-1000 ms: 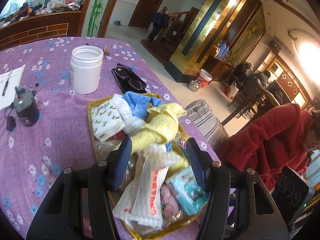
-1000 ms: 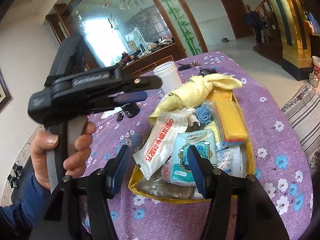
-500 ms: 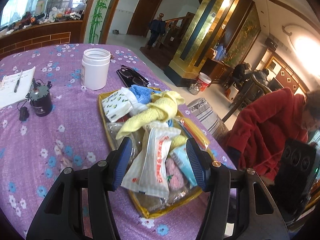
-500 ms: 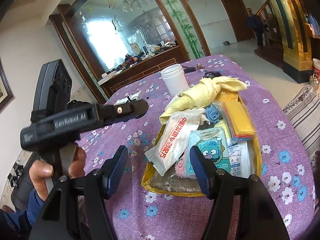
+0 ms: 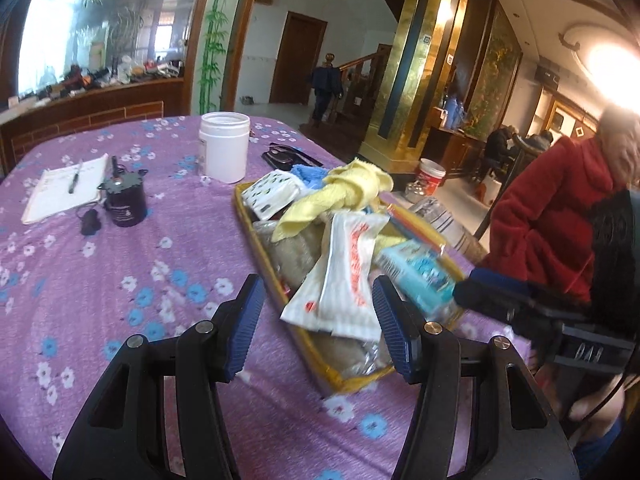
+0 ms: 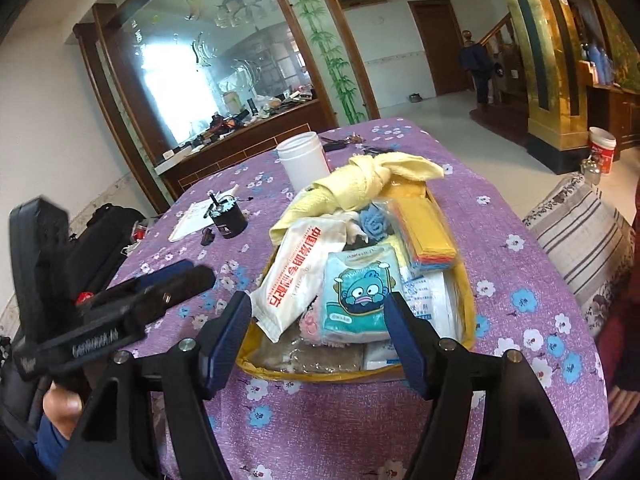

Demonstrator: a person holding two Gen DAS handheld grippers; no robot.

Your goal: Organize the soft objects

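Both grippers hovering at the tray's near edge

Right gripper (image 6: 318, 320) nearer the white packet (image 6: 296, 272) — jaws just widened, empty; packet's long axis runs away; left gripper (image 5: 316, 308) also apart.

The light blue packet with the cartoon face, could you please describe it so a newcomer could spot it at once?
On the purple flowered tablecloth sits a yellow tray heaped with soft goods. At its near end, right of the long white packet with red lettering, lies the light blue packet: only it shows a blue cartoon face.
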